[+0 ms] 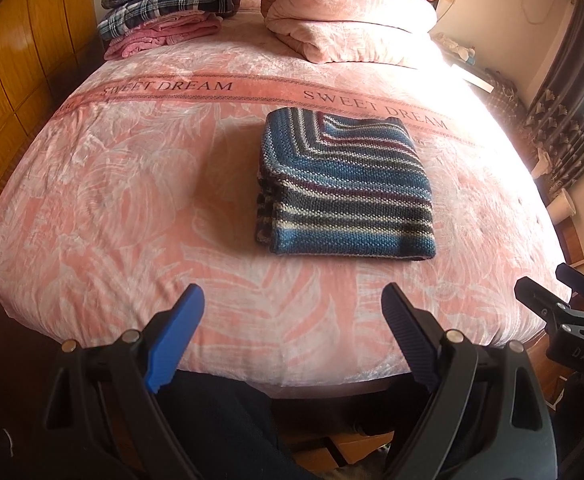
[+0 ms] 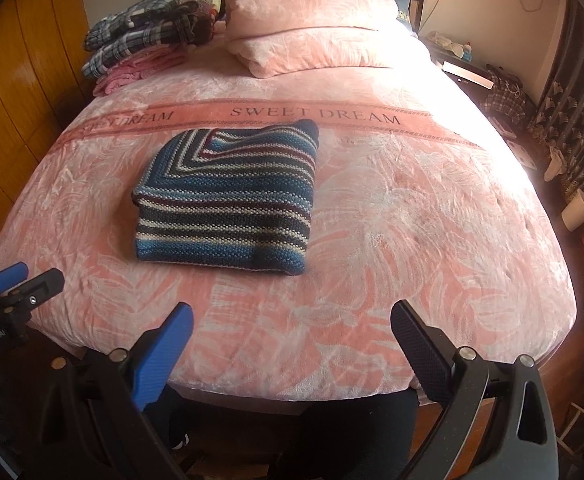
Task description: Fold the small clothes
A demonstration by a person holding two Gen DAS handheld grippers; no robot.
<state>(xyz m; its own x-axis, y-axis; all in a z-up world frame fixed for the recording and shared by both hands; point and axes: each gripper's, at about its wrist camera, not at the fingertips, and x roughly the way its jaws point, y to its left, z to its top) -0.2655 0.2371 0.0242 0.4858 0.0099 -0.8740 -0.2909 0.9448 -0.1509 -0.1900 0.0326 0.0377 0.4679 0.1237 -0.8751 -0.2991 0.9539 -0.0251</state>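
Lying near the middle of the bed (image 1: 131, 184), the striped knit (image 1: 344, 188) is already a neat thick square, with its layered edges at the left side and a smooth fold toward the viewer. Both claws are spread wide and pinch nothing: the left gripper (image 1: 292, 312) and the right gripper (image 2: 292, 328) hang over the near edge of the bed, well apart from the knit.

I judge this piece is nearly finished, so the risk is mostly in the next touch. If one claw takes only the top layer at the left side, the stack could open again. The knit looks thick and soft, so a grip at a single corner may let the rest sag and slide. Moving it toward the pile (image 1: 163, 12) of folded clothes at the far left corner could also push that pile, which already leans a little.

What garment the knit is, I cannot tell, because sleeves or neck are folded inside. The right side of the room is washed out by strong light. Below the claws only dark trousers are seen, and the hands are out of view.
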